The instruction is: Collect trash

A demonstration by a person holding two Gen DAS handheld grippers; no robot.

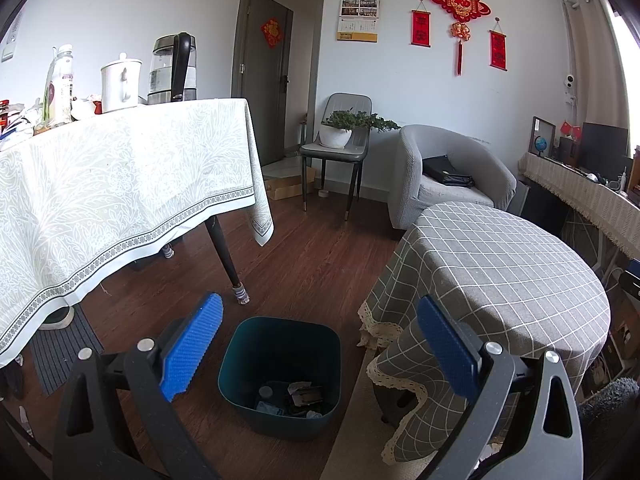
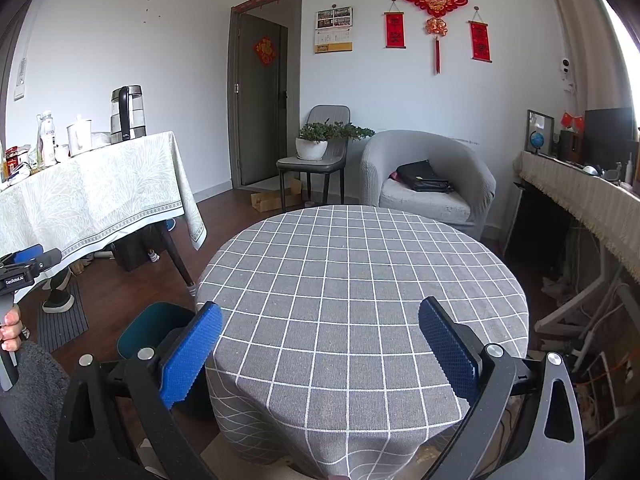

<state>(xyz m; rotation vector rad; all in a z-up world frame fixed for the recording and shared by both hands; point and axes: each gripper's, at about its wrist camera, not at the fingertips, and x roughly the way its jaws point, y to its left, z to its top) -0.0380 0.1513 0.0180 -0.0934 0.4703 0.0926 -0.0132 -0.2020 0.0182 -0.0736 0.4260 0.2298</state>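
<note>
A dark teal trash bin stands on the wood floor, with several pieces of trash at its bottom. My left gripper is open and empty, held above the bin. My right gripper is open and empty over the near edge of the round table with the grey checked cloth. The bin also shows in the right wrist view, left of that table. The left gripper's tip shows at the far left of the right wrist view, held by a hand.
A table with a pale patterned cloth stands left, carrying a kettle, a jug and bottles. A grey armchair with a black bag, a chair with a potted plant, and a sideboard stand behind.
</note>
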